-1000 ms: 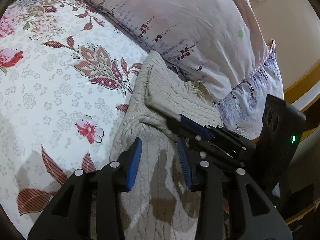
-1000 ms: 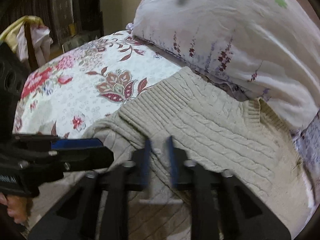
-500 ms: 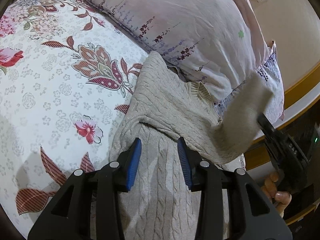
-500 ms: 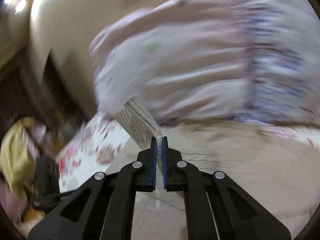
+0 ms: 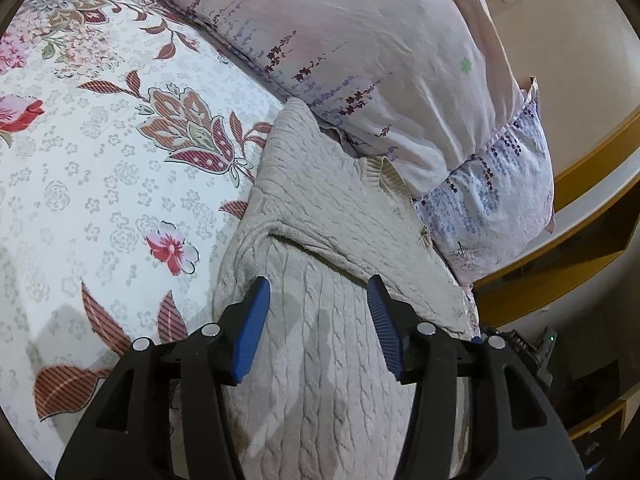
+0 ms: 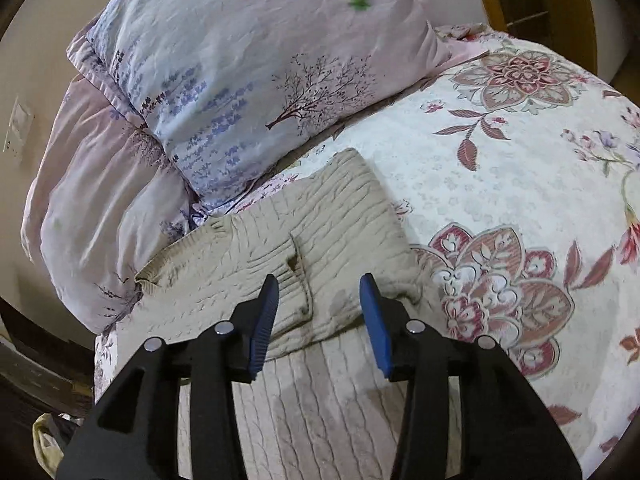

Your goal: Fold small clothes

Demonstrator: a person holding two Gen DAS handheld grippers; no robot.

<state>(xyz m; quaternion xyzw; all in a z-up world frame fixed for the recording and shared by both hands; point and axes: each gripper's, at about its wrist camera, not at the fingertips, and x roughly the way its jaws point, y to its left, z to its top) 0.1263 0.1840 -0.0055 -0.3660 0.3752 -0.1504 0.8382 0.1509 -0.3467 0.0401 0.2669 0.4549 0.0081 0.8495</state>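
Both my left gripper [image 5: 318, 296] and right gripper [image 6: 318, 294] are opening with nothing pinched, beige knit sweater [image 5: 320, 360] lying lower center on the bed [image 5: 100, 184] by the pillows [image 5: 380, 60]; risk: the loose folded flap springs back.

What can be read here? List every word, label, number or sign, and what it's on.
No readable text anywhere.
Black device at the bed's edge: faint pale marking, too small and blurred to read.
Pillows, bedsheet, sweater: flower prints or cable knit only, no lettering.
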